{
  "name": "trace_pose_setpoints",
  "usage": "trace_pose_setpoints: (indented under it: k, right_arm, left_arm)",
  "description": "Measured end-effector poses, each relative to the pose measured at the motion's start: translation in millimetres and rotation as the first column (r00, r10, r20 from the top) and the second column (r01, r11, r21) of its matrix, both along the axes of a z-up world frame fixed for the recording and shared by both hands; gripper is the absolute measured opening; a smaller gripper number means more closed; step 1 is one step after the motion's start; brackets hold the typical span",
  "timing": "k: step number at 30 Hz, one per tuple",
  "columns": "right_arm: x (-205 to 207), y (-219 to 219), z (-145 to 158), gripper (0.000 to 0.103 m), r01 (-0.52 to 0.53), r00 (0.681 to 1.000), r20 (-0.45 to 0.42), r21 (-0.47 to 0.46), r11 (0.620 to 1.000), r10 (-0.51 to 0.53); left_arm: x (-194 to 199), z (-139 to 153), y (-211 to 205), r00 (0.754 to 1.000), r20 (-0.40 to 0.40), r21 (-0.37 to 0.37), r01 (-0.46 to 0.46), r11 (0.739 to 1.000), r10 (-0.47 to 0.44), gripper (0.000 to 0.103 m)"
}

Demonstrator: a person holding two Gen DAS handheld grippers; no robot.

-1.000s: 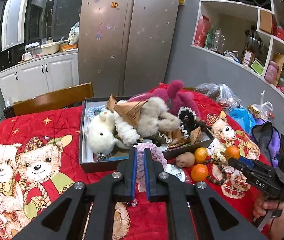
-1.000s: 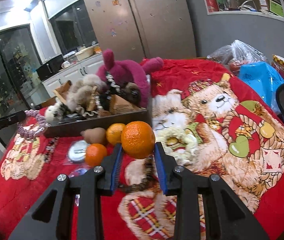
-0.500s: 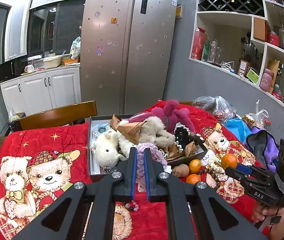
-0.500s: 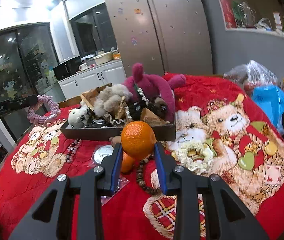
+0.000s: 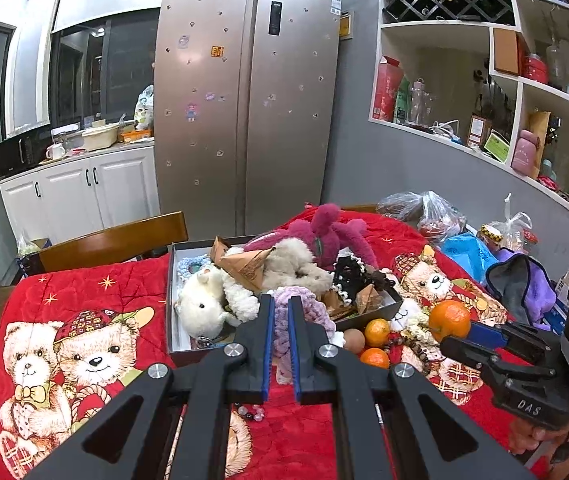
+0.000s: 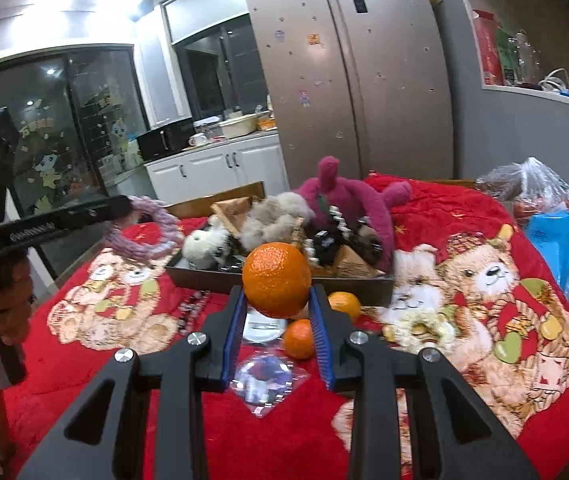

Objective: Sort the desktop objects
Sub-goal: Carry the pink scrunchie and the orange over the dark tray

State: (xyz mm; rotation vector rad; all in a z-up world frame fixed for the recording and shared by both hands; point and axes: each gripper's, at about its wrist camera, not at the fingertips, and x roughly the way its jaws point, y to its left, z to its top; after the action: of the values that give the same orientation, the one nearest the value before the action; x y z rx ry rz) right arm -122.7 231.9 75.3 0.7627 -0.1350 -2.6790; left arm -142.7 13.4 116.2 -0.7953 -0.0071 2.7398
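Three oranges show: one (image 6: 277,279) held above the red blanket (image 6: 84,364) between the right gripper's (image 6: 277,312) fingers, two (image 6: 299,338) lying near the box (image 5: 172,296), while the left gripper (image 5: 280,320) pinches a knitted ring (image 6: 140,226), whose round shape only the right view shows.

The right hand-held gripper (image 6: 276,300) is lifted above the table (image 6: 84,376), its blue-padded fingers (image 6: 233,332) clamped on a large orange (image 6: 277,279). Beneath it on the red teddy-bear blanket (image 6: 464,208) lie two smaller oranges (image 6: 299,339), a round white tin (image 6: 263,326) and a clear packet (image 6: 266,376). Behind them sits a dark box (image 6: 212,274) heaped with plush toys, a magenta plush (image 6: 348,200) leaning over its far side. Off toward the left edge, the left hand-held gripper (image 6: 122,206) holds a pink crocheted ring (image 6: 144,228) in the air. A dark bead string (image 6: 190,312) lies near the box's front.
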Motion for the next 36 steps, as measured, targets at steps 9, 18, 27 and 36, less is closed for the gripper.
trace_pose_setpoints:
  k: [9,18,27,36]
  right_arm:
    - [-6.3,-29.3,30.1,0.032,-0.021,0.999,-0.037,0.033,0.999,0.022]
    - [-56.7,-46.3,50.3,0.032,-0.047,0.998,-0.034,0.018,0.999,0.047]
    - [-126.7,-48.5,46.0,0.032,-0.043,0.998,0.037,-0.052,0.998,0.045]
    - [-211.4,-80.2,29.5,0.032,-0.045,0.994,0.096,-0.078,0.996,0.052]
  left_arm:
    - [-4.6,-2.1,-4.3,1.0,0.02,0.006,-0.024,1.0,0.024,0.007]
    - [-33.2,10.4,-1.5,0.999,0.004,0.046,-0.05,0.998,0.05,0.007]
    - [-98.6,21.8,-14.0,0.989,-0.02,0.084,-0.143,0.986,0.145,0.007]
    - [-153.3,-3.6,-41.5,0.972,0.007,0.028,-0.235,0.972,0.235,0.007]
